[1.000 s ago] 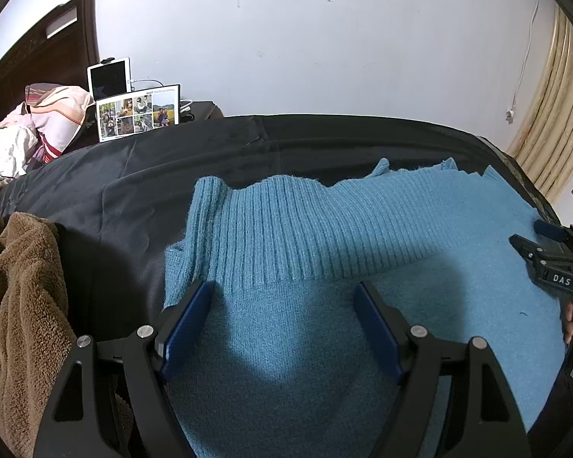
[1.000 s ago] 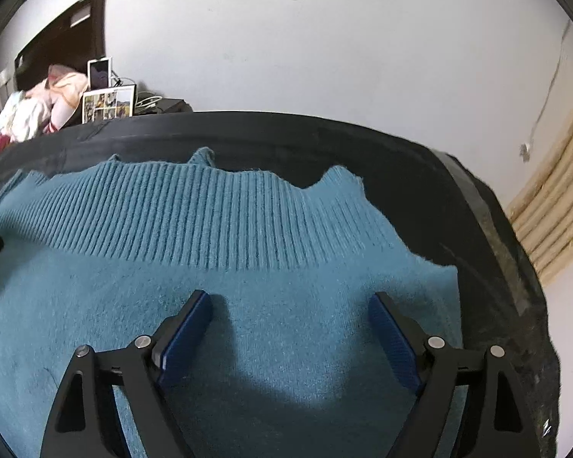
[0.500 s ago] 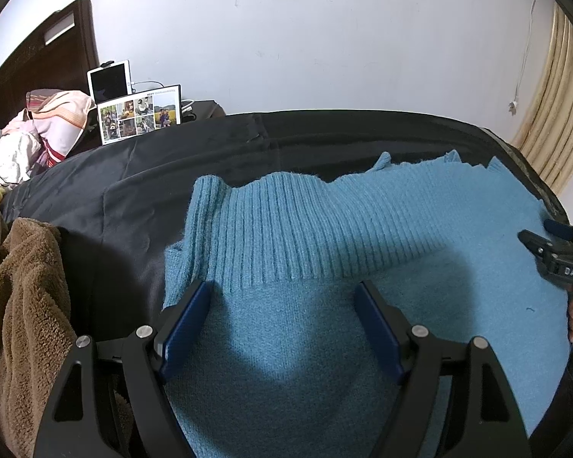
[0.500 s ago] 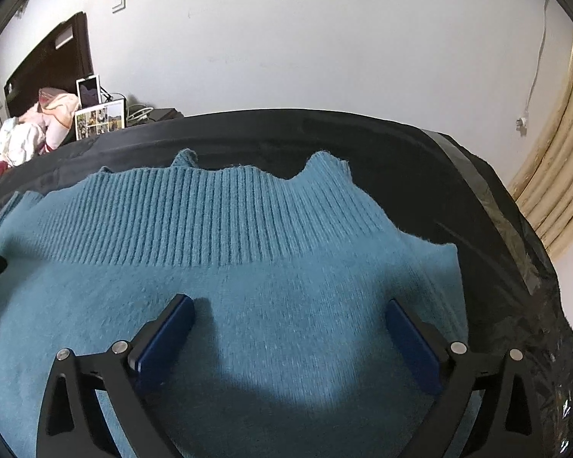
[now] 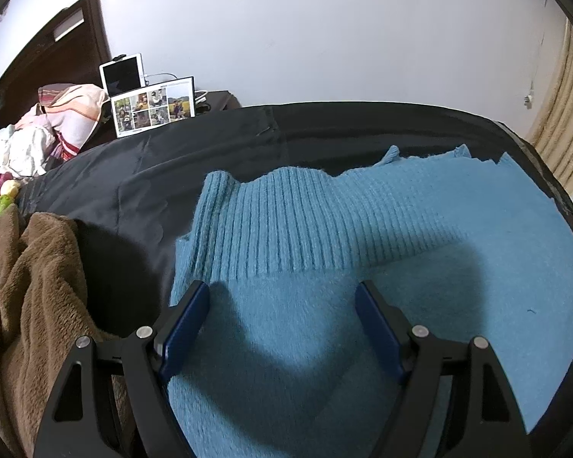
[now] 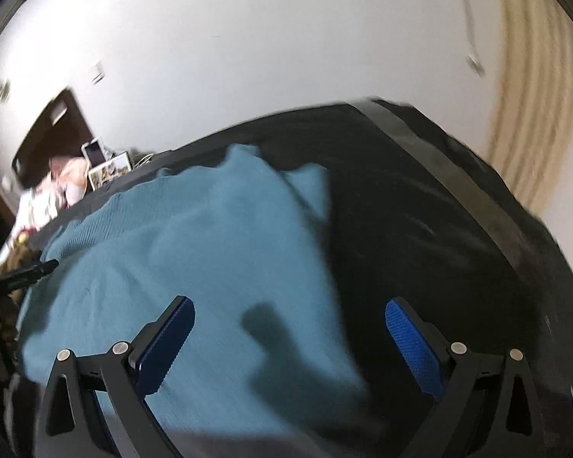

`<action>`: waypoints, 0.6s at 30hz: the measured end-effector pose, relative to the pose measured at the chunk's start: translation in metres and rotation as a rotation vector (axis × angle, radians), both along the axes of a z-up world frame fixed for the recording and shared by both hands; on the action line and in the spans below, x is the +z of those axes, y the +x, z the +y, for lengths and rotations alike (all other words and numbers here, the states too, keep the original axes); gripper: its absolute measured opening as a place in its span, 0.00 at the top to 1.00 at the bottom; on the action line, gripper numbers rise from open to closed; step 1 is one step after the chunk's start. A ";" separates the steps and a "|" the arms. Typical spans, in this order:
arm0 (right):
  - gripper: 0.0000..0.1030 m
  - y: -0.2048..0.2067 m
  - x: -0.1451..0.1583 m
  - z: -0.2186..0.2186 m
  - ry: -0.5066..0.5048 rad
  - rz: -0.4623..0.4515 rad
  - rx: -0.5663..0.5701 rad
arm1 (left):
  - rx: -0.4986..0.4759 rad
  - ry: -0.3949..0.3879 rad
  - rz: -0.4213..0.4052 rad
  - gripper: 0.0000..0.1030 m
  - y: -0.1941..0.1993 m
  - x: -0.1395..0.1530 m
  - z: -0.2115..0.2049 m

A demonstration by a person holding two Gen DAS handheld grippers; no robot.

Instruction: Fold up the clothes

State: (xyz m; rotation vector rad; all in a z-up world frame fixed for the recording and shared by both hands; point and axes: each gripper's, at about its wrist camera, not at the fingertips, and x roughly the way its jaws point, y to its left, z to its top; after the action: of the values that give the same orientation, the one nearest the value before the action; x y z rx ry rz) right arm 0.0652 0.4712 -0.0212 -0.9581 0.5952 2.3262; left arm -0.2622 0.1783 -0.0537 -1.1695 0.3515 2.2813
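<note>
The blue sweater (image 5: 363, 267) lies spread flat on the black cover (image 5: 210, 160), its ribbed band (image 5: 305, 229) running across just ahead of the left gripper (image 5: 282, 316). That gripper hangs over the plain knit just short of the rib, its blue pads parted with nothing pinched between them, released and tilted down at the fabric. It looks parked near the sweater's edge on its own left side, a sensible spot to pin or pick up that side when the fold starts.

Over to the right gripper (image 6: 286, 328): the view is smeared with motion, and its jaws have just been opening further; they stand very wide, with nothing caught between the pads. Under its left pad is blue knit, under its right pad bare black cover, so it straddles the sweater's right-hand edge. My read is that it is lining up on that side edge or the sleeve, with the wide spread giving room to scoop a thick layer of knit.

To the left gripper's left, a brown fleece (image 5: 30, 305) sits bunched just beside the sweater, probably waiting its turn. Far ahead, a photo frame (image 5: 152, 105) and a tablet (image 5: 122, 74) stand by the white wall (image 5: 324, 38), well apart from the work. No fold shows in the body, so the folding looks barely begun.
</note>
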 end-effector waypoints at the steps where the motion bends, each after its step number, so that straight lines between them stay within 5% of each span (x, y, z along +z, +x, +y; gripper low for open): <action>1: 0.01 0.010 -0.002 0.002 -0.018 0.000 -0.013 | -0.001 -0.001 0.003 0.21 0.003 0.001 0.000; 7: 0.01 0.037 -0.013 -0.002 -0.140 0.009 -0.011 | -0.036 0.031 -0.009 0.21 0.020 0.010 0.002; 18: 0.01 0.019 -0.019 -0.020 -0.238 0.109 0.028 | -0.121 0.059 -0.011 0.21 0.048 0.013 0.005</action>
State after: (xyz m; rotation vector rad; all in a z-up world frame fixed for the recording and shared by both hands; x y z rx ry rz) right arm 0.0838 0.4509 -0.0403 -0.9528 0.9260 2.3818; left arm -0.2137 0.1829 -0.0407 -1.1009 0.3390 2.1660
